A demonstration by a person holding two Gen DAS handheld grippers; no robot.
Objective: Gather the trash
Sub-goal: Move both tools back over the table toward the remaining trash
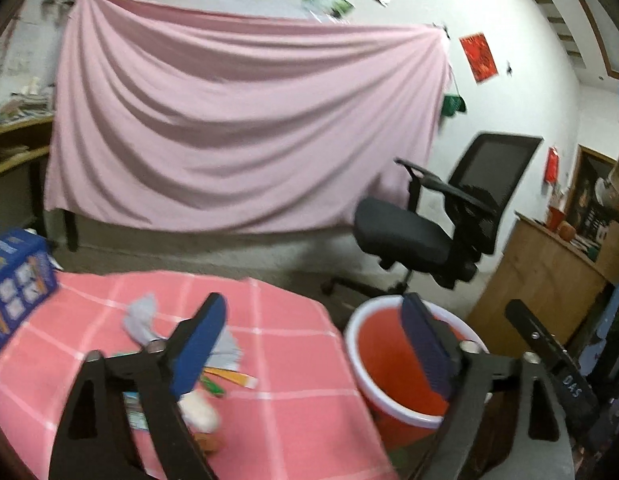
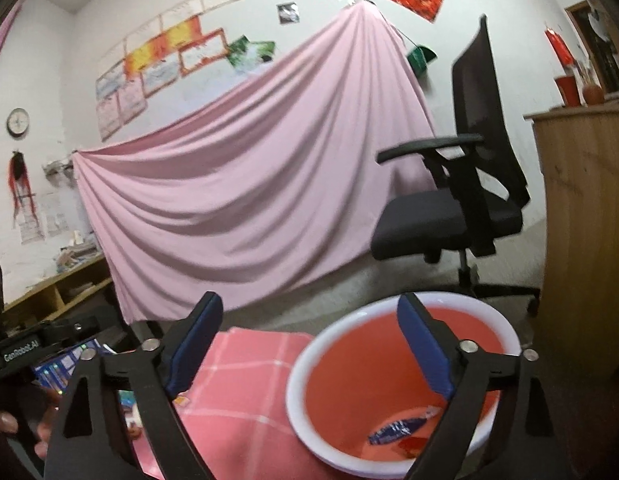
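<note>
We see the red bucket [image 2: 401,380] with its white rim standing just off the tabletop's right edge; a blue wrapper [image 2: 397,428] and a small red scrap lie at its bottom. Our right gripper [image 2: 309,344] hangs above the bucket's near rim, jaws spread wide, gripping nothing. Our left gripper [image 1: 313,344] also gapes empty. More trash [image 1: 225,360], grey paper and wrappers, lies on the pink checked tablecloth [image 1: 293,392] under its left finger.

Room backdrop
Pink sheet [image 1: 245,128] draped on the wall; black office chair [image 2: 461,200] beside a wooden cabinet [image 2: 585,216].
</note>
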